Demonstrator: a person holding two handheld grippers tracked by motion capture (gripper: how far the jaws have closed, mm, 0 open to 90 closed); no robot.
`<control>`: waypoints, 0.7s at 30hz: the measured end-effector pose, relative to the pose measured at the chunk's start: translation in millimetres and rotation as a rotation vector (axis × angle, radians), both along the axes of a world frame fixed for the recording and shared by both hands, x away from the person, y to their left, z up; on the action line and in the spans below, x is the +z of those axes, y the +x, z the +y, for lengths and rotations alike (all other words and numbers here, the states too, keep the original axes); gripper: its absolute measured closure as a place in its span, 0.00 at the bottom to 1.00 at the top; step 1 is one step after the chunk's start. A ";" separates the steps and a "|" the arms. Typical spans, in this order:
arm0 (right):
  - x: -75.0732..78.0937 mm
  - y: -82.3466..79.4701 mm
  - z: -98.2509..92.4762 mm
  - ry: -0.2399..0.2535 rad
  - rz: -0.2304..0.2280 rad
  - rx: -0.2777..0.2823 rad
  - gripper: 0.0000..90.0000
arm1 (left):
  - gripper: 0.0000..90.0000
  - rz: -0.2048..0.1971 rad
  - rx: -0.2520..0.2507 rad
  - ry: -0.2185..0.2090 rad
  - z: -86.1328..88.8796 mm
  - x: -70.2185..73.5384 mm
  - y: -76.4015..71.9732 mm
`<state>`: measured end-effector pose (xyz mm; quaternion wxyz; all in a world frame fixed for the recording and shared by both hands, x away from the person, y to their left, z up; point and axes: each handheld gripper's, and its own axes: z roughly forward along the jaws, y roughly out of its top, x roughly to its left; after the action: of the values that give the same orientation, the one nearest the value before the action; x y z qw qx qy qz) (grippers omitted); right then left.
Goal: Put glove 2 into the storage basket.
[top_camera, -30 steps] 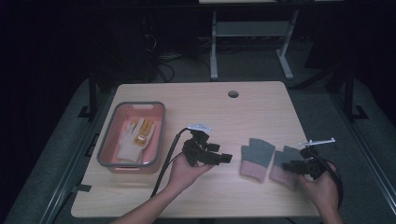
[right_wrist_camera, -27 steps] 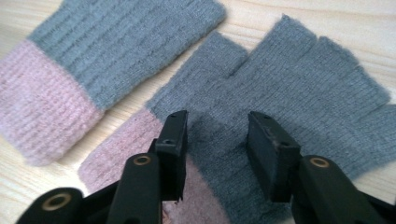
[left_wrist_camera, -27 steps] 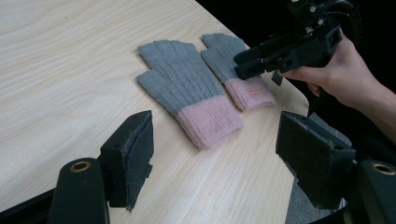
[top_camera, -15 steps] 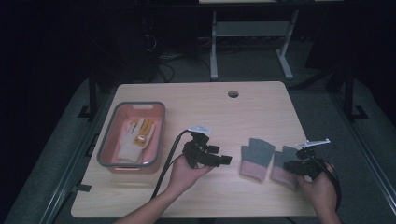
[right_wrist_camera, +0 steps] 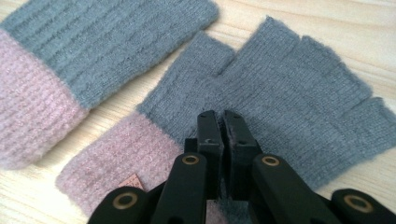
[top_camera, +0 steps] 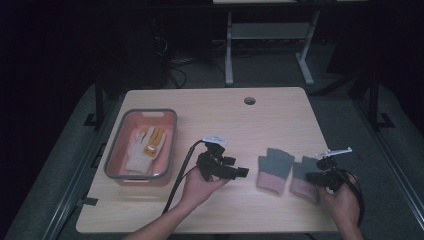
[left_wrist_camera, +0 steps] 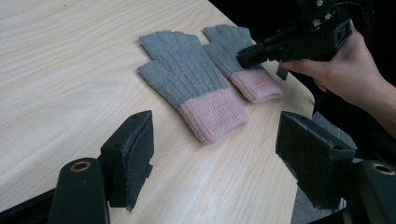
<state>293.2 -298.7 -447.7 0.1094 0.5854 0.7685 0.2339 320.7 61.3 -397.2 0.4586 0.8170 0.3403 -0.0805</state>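
Two grey fingerless knit gloves with pink cuffs lie side by side at the table's right front. My right gripper (top_camera: 310, 176) (right_wrist_camera: 219, 116) rests its tips on the right glove (top_camera: 301, 172) (right_wrist_camera: 289, 88) just past the cuff. Its jaws have just been closing and now stand together, pinching the knit. The left glove (top_camera: 274, 167) (left_wrist_camera: 187, 79) lies flat and untouched. My left gripper (top_camera: 240, 172) (left_wrist_camera: 215, 154) hovers left of it, open, with nothing between its pads (left_wrist_camera: 135, 158). The left gripper view also has the right gripper (left_wrist_camera: 247, 55) on the right glove (left_wrist_camera: 224, 39).
A pink bin with a grey rim (top_camera: 111, 150) stands at the table's left and holds a white and yellow work glove (top_camera: 145, 147). A cable hole (top_camera: 249, 100) sits near the far edge. The right glove lies close to the table's right front corner.
The right gripper's jaws have closed together on the right glove. Both hands have stayed where they were, and the left gripper has kept its opening.
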 end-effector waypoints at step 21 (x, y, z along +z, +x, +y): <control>43.5 1.8 19.8 0.054 -0.043 0.048 0.97 | 0.31 -0.001 0.006 -0.003 3.1 1.1 -0.4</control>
<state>295.0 -278.9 -404.2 0.1042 0.5643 0.7733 0.2695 320.4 64.4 -396.1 0.4603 0.8153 0.3423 -0.0792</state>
